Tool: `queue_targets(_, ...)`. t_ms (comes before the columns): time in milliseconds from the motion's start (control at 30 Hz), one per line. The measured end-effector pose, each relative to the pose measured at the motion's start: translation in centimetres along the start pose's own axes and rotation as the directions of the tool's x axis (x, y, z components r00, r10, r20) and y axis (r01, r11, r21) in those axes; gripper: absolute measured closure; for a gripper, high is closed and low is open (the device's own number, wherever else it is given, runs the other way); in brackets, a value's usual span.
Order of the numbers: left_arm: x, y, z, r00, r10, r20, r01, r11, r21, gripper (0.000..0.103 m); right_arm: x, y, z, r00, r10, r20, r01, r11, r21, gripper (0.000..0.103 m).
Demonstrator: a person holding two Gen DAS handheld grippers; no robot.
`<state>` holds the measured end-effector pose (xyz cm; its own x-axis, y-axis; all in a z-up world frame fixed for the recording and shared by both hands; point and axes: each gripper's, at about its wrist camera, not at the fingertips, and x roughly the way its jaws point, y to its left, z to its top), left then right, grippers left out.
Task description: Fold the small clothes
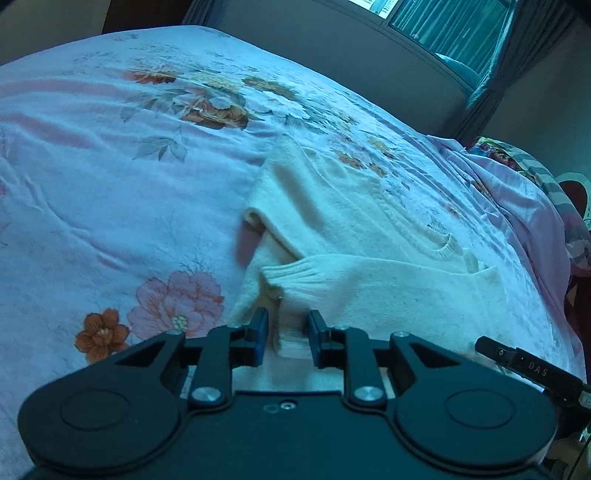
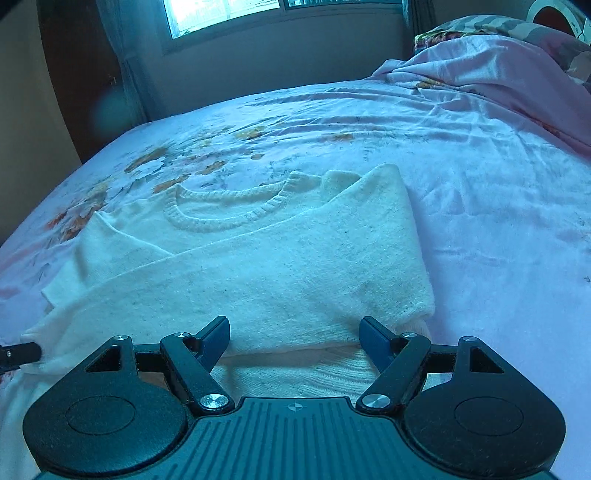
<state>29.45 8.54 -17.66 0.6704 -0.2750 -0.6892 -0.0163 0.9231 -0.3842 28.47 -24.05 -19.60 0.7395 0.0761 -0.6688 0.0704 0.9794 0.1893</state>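
Item: 1 cream knit sweater (image 2: 280,266), lying on the bed (image 1: 110,184) near its front edge, neckline toward the far edge, both sleeves crossed over the chest, judged mid-fold. Left tool (image 1: 284,332): fingers narrowed, apparently pinching the hem fabric between them, likely to lift it. Right tool (image 2: 293,332): fingers spread wide over the hem, gripping nothing, seemingly poised to take its own hold.

Floral bedsheet (image 1: 110,177), window (image 2: 221,14), rumpled pink blanket (image 2: 498,74).
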Motion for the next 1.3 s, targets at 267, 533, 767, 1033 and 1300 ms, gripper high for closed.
queue_targets(267, -0.3, -2.8, 1.1, 0.996, -0.089, 0.019, 0.088, 0.994, 0.064, 0.081, 0.9, 0.4, 0.2, 0.996, -0.089, 0.011, 0.089, 0.993, -0.082, 0.027)
queue_targets(533, 1.2, -1.7, 1.2, 0.999, -0.051, 0.012, 0.051, 0.999, 0.018, 0.079, 1.1, -1.2, 0.4, 0.989, -0.147, 0.001, 0.147, 0.986, -0.073, 0.027)
queue_targets(767, 2.8, -2.0, 1.3, 0.999, 0.020, -0.044, -0.016, 0.995, 0.097, 0.083, 1.9, -0.4, 0.0, 0.989, -0.148, -0.020, 0.146, 0.985, -0.091, 0.023)
queue_targets(1033, -2.0, -2.9, -3.9, 0.995, 0.032, -0.100, -0.008, 0.973, 0.229, 0.076, -6.6, 2.3, -4.5, 0.999, -0.042, 0.010, 0.042, 0.995, -0.089, 0.022)
queue_targets(1300, -7.9, -1.6, -9.3, 0.992, 0.037, -0.118, -0.004, 0.963, 0.271, 0.076, -11.6, 3.9, -13.1, 0.996, -0.060, -0.066, 0.048, 0.985, -0.167, 0.022)
